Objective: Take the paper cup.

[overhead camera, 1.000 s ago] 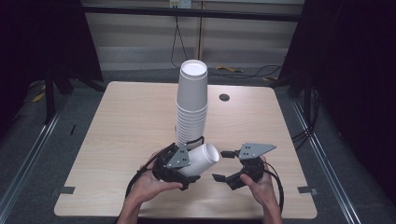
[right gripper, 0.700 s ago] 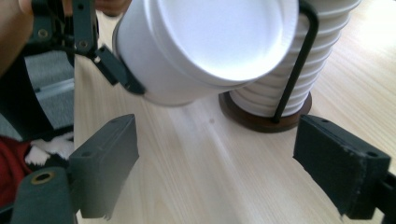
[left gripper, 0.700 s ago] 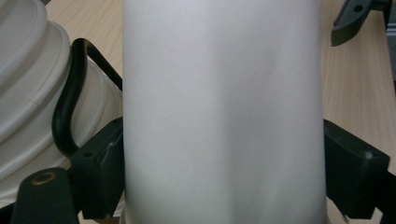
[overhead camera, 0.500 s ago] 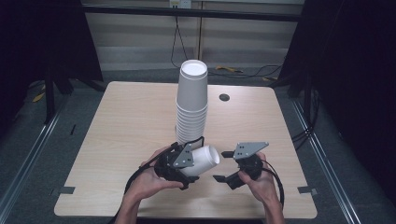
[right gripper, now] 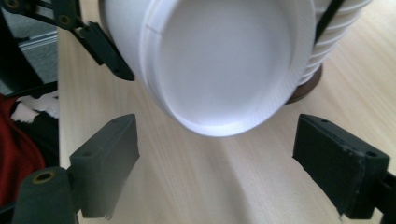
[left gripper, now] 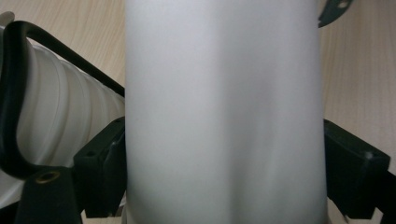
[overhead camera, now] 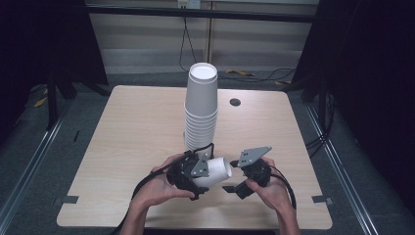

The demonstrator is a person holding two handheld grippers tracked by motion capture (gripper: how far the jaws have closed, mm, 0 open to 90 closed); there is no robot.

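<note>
We are pinching white paper cup [overhead camera: 215, 170] in left gripper [overhead camera: 201, 172]; right gripper [overhead camera: 237, 177] fingers spread; next, closing on cup mouth.

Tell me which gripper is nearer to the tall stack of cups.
Left. The left gripper, clamping a single cup, sits right at the foot of the cup stack. The right gripper, jaws open, waits farther off on the cup's other side.

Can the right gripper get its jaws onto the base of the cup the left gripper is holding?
Probably yes: the right gripper is open, and the cup base faces it with nothing between.
</note>
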